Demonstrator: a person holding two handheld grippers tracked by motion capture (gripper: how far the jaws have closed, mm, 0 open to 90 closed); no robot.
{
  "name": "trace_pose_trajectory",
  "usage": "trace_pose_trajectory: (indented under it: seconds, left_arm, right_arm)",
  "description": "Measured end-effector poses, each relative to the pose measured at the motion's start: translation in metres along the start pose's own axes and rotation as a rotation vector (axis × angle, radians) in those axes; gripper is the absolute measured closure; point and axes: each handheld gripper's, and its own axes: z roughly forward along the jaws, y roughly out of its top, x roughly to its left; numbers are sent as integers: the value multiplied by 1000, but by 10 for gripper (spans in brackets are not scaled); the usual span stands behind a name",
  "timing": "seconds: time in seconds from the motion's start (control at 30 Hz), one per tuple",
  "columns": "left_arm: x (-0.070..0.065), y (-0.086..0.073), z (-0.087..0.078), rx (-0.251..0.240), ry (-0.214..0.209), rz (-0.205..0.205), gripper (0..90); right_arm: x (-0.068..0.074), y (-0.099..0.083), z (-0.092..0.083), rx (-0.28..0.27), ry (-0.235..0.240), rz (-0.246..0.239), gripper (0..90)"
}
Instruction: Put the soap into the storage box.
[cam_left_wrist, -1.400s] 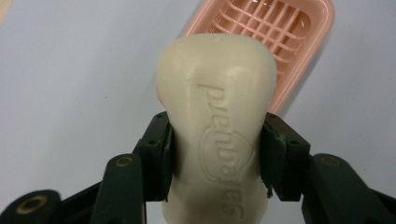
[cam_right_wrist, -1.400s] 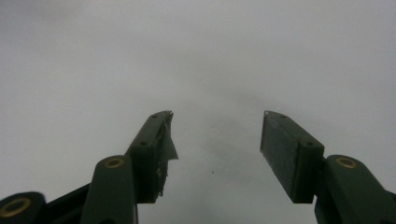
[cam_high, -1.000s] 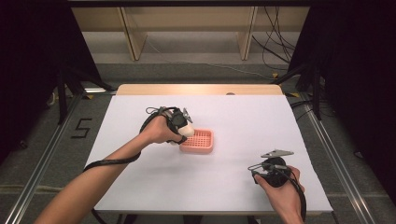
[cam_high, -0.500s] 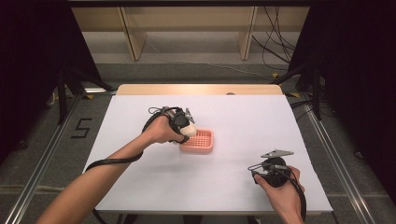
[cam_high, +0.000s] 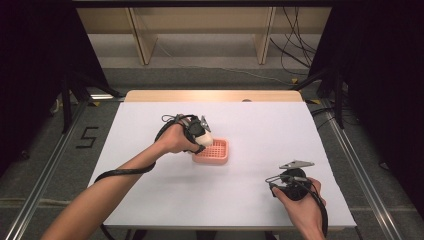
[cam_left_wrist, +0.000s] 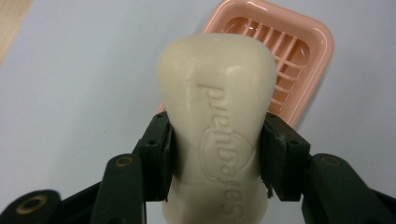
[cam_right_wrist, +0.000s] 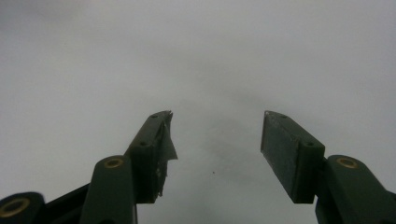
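The left tongs (cam_left_wrist: 215, 154) clamp a cream soap bar (cam_left_wrist: 215, 116) above the empty pink soap dish (cam_left_wrist: 299, 42); the right tongs (cam_right_wrist: 215, 154) gape open, holding nothing.

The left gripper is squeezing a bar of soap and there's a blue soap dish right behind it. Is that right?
Nearly. The left gripper does squeeze the bar of soap between its fingers, but the soap dish behind it is pink, not blue. The left gripper view shows this.

A white table (cam_high: 150, 200) with a wooden far edge (cam_high: 210, 95) stood on grey floor; the numeral 5 (cam_high: 86, 137) was marked at its left, cables (cam_high: 290, 55) trailed beyond, and pale wooden shelving (cam_high: 200, 30) lined the back.
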Motion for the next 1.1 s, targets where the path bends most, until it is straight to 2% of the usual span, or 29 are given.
trace_pose_trajectory:
  seconds: [0.27, 0.33, 0.43, 0.5, 0.6, 0.77, 0.8, 1.0, 1.03, 1.1]
  left_arm:
    - [0, 2, 3, -2, -2, 4, 496]
    - [-1, 2, 4, -9, -4, -14, 496]
    - [0, 4, 5, -5, -4, 6, 496]
    - [-1, 4, 6, -10, -9, -5, 496]
    - [-1, 5, 7, -14, -8, 7, 496]
    - [-3, 5, 9, -12, -13, 3, 495]
    - [-2, 6, 10, -10, -10, 15, 496]
    - [-3, 7, 13, -22, -9, 11, 496]
    - [-3, 7, 14, -18, -16, 1, 495]
    - [-2, 7, 15, -19, -12, 11, 495]
  right_arm:
    - [0, 0, 0, 0, 0, 1, 436]
    - [0, 0, 0, 0, 0, 0, 436]
    - [0, 0, 0, 1, 0, 0, 436]
    - [0, 0, 0, 0, 0, 0, 436]
    - [0, 0, 0, -4, -2, 3, 436]
    - [0, 0, 0, -4, 0, 1, 436]
    - [0, 0, 0, -3, 1, 0, 436]
    - [-1, 0, 0, -4, -2, 4, 435]
    - [-1, 0, 0, -4, -5, 3, 435]
    - [-1, 0, 0, -2, -10, -1, 434]
